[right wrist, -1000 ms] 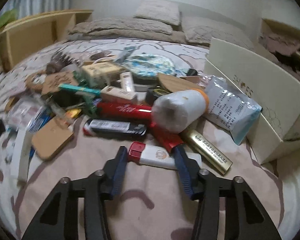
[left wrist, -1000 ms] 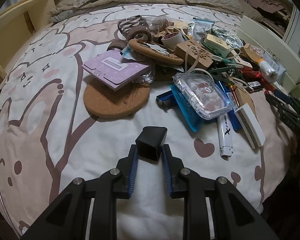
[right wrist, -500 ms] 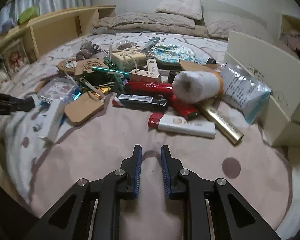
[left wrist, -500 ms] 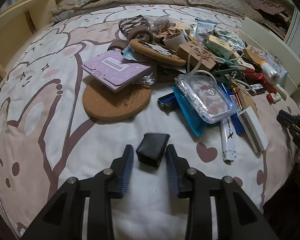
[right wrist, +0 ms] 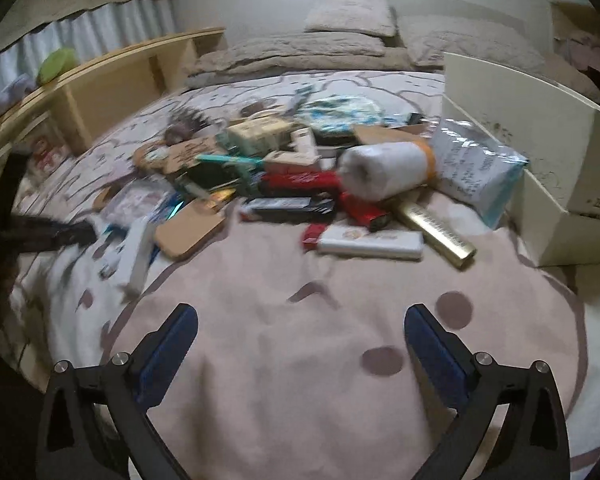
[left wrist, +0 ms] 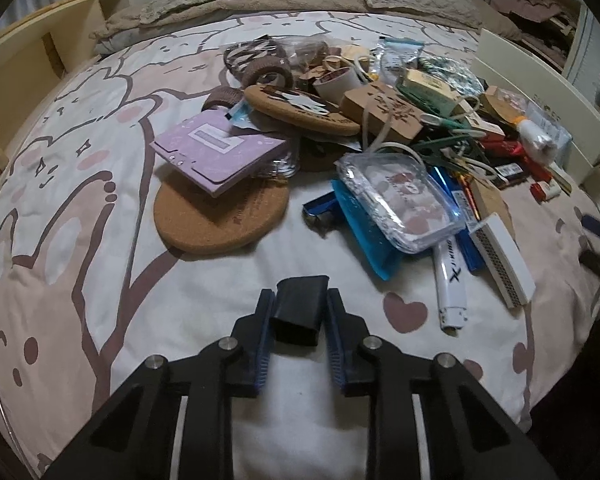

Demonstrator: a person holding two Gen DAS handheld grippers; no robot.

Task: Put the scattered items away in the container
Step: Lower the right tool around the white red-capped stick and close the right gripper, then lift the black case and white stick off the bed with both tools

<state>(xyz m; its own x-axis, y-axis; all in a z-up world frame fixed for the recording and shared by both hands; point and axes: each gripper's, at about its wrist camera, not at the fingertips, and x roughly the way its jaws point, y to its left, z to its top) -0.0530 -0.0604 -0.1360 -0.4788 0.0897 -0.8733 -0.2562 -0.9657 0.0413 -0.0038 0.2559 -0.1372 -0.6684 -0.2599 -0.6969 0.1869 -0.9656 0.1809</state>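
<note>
Left claw (left wrist: 299,314) clamped on small black case (left wrist: 300,307), stiff and light, held by its sides; right claw (right wrist: 300,344) spread wide, empty.

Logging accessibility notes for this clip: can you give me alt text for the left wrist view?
The left gripper pinches a small black box just above a cartoon-print bedspread. Beyond lies a clutter pile: a round cork mat under a purple card folder, and a clear plastic case.

A large "X" with smaller, unreadable letters stands on the white tube (left wrist: 451,280) beside the clear plastic case (left wrist: 400,200); other labels are unreadable.
</note>
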